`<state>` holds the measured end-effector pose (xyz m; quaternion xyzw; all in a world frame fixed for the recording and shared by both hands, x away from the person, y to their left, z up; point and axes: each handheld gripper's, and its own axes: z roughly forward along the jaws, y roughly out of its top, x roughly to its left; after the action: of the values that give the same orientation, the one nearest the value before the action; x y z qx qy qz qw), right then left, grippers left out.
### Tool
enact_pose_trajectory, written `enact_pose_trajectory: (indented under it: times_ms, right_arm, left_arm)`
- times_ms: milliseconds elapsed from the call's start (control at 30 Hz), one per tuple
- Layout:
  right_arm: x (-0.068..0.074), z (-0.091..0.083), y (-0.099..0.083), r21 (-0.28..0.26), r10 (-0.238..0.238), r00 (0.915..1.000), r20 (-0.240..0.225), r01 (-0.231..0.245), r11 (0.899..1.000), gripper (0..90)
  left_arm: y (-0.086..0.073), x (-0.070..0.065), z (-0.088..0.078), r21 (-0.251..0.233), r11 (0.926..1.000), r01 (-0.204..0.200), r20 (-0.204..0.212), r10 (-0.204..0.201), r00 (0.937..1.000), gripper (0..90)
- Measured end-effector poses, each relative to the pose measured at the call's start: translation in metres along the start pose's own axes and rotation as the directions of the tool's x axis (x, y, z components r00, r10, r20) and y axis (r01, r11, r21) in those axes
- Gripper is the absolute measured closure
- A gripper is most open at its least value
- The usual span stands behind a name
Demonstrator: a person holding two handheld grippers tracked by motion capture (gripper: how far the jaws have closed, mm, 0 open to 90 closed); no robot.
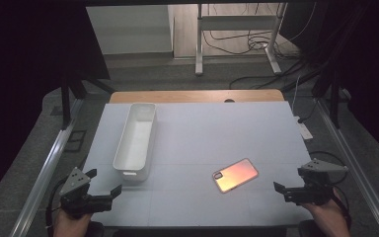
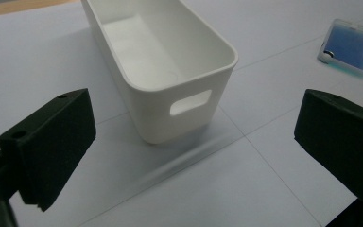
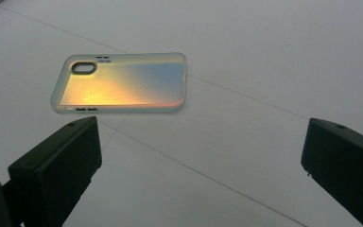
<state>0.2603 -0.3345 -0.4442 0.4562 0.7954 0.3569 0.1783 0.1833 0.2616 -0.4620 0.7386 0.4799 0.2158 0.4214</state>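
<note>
Both hand-held grippers sit at the near edge of the table [image 1: 197,123], each gripped by one of our hands. Our left hand-held gripper [image 1: 103,183] has its jaws spread wide apart with nothing between them; in the left gripper view the two black jaws stand at either side, and bare pale table surface lies between them. Just ahead of this hand-held gripper, slightly to its left, stands a long white bin [image 1: 135,140] with a handle slot cut into the end wall that faces us [image 2: 190,102]. The bin is upright and empty, and its length runs away from us toward the far edge of the table.

Our right hand-held gripper [image 1: 288,183] also has its jaws wide apart and holds nothing. Ahead of it and toward its left lies a phone case [image 1: 235,175], flat on the table, apart from both hand-held grippers and from the bin. In the right gripper view the case [image 3: 120,83] shows an iridescent back, orange-gold shading to pale blue, with a clear rim and an oval camera cut-out at one corner. Seen from the left hand-held gripper, the same case [image 2: 349,47] lies well off to the right and looks blue.

Beyond the far edge of the table we see a wooden strip [image 1: 197,95], then grey floor with cables [image 1: 237,42] and a white metal stand [image 1: 237,22].
</note>
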Motion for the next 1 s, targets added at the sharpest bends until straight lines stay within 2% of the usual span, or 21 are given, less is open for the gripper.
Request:
enact_pose_trajectory:
  times_ms: [333, 1000]
  right_arm:
    - [-0.0011, 0.0009, 0.0006, 0.003, 0.003, 0.9999, -0.013, -0.003, 1.000, 0.0]
    - [0.0000, 0.0003, 0.0003, 0.000, -0.002, 1.0000, -0.007, 0.002, 1.000, 0.0]
  left_arm:
    - [0.0003, -0.0004, 0.0003, 0.006, 1.0000, -0.005, -0.001, 0.005, 1.0000, 0.6]
    - [0.0004, -0.0001, 0.0006, 0.008, 1.0000, -0.005, 0.001, 0.005, 1.0000, 0.8]
